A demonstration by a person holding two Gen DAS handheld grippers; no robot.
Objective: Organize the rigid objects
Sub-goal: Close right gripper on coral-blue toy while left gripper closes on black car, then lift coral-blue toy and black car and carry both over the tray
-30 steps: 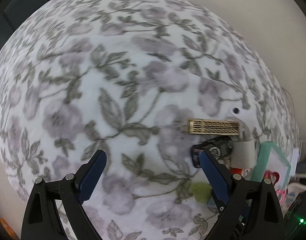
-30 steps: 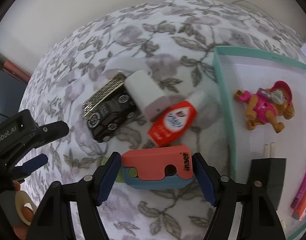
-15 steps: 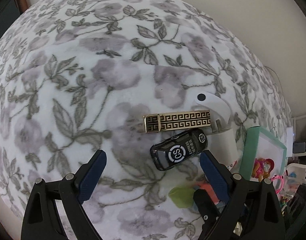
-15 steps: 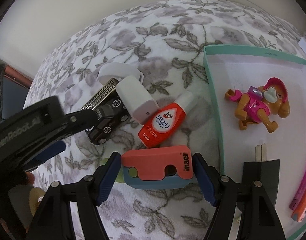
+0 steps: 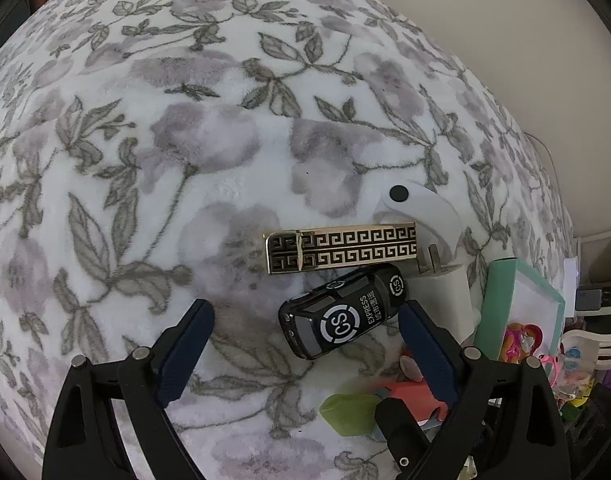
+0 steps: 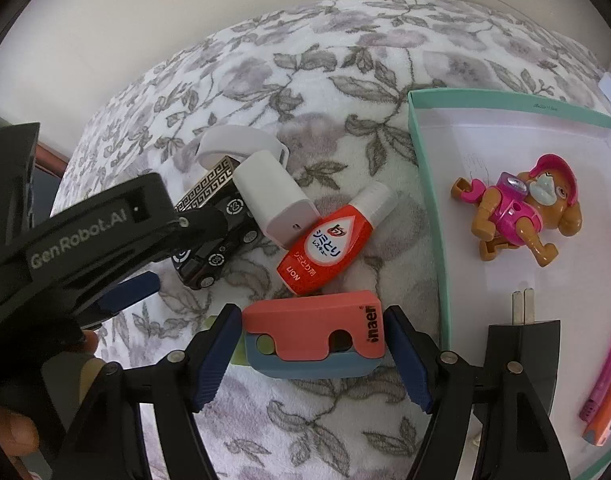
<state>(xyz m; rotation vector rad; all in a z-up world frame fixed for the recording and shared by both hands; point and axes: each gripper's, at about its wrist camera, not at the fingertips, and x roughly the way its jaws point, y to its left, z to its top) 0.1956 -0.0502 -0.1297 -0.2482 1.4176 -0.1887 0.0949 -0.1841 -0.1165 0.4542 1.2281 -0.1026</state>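
A black toy car [image 5: 341, 316] lies on the flowered blanket [image 5: 185, 160], just below a gold patterned case [image 5: 341, 252]. My left gripper [image 5: 305, 340] hangs over the car with its jaws closing. The car sits between the fingers near the right one, and no pad presses on it. My right gripper [image 6: 313, 340] is shut on a red and blue block [image 6: 313, 336], with a pad against each end. A green piece [image 5: 345, 412] shows just behind the block.
A white charger [image 6: 273, 200], a white band [image 6: 241, 140] and a red stain-remover bottle [image 6: 329, 244] crowd beside the car. The teal box [image 6: 425, 184] at the right holds a pink toy dog [image 6: 521, 212], a black plug [image 6: 521, 344] and pink pens [image 6: 605, 392].
My left gripper has swung toward the pile and sunk, so the car now lies between its fingers. It has come into the right wrist view. The right gripper still holds the block.
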